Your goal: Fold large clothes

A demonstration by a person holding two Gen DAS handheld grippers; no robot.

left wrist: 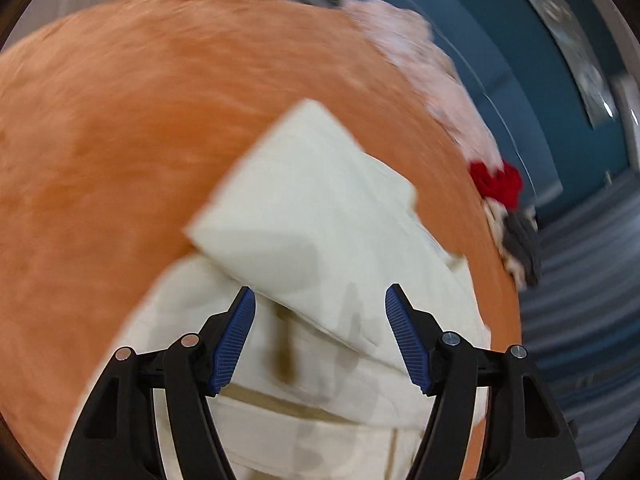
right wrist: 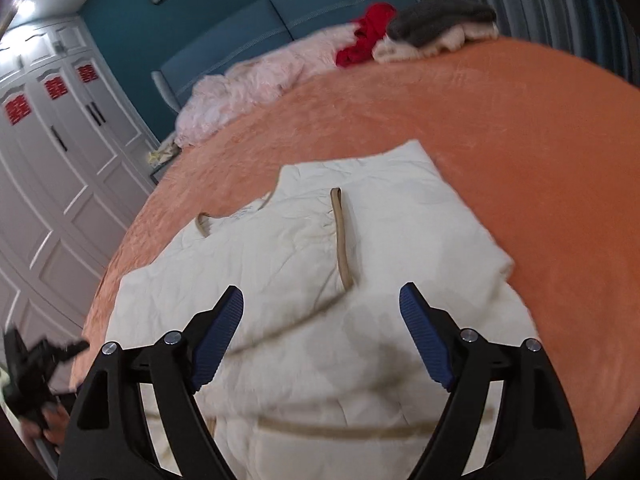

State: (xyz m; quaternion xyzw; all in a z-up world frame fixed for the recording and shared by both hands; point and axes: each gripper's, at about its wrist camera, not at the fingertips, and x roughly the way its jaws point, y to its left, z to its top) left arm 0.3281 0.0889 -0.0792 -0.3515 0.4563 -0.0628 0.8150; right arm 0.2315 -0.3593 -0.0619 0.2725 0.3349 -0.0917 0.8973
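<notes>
The cream garment [right wrist: 320, 280] lies part-folded on the orange bed [right wrist: 520, 140]. Both the left gripper [left wrist: 320, 300] and the right gripper [right wrist: 320, 300] hang above it, wide apart and empty. Next, I think, they must pinch a near edge and fold it over.

Left gripper [left wrist: 320, 300]: jaws spread wide, blue ribbed pads, nothing between them.
Cream garment [left wrist: 304, 216]: lies on the orange bedspread [left wrist: 120, 140], one panel folded over the rest, tan trim showing below.
Far edge: pink fabric [left wrist: 420, 60], red cloth [left wrist: 496, 182], grey cloth [left wrist: 522, 244].
Sharpness: motion-blurred throughout.
</notes>
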